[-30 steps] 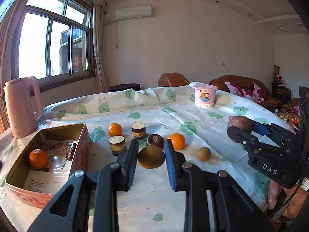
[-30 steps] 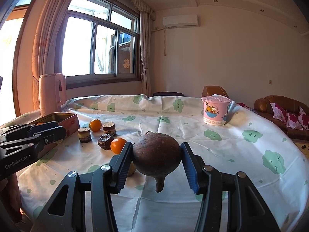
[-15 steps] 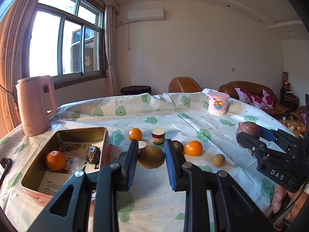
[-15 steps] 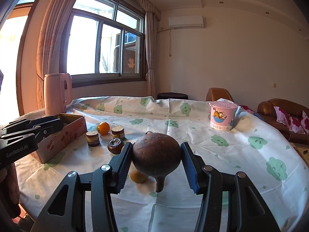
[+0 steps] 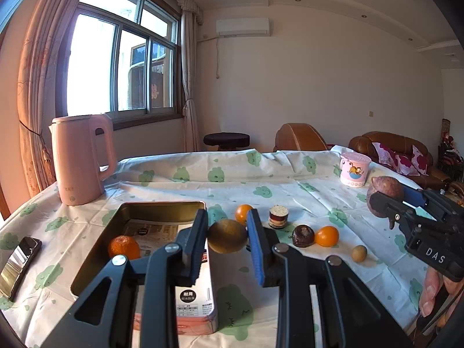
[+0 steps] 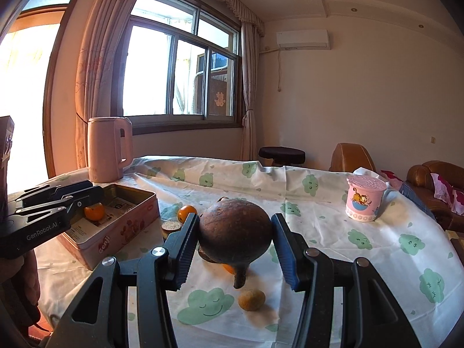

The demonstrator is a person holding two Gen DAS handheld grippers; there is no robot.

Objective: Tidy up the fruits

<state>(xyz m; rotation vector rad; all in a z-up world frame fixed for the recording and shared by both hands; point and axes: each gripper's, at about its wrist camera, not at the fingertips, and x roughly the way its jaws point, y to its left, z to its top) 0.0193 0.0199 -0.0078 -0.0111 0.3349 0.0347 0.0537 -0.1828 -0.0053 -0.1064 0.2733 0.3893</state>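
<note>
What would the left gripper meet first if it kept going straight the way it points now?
Probably the orange on the tablecloth, just past the far right corner of the open tin. The left gripper, shut on a brown round fruit, points slightly down over that corner. Depth is unclear; it might clip the tin's rim first.

Daylight floods through a large window (image 5: 121,66) with pink curtains (image 6: 95,66); cream walls carry an air conditioner (image 5: 242,27); a dark stool (image 5: 226,140) and brown sofa (image 5: 397,150) stand behind the table (image 5: 261,179).
</note>
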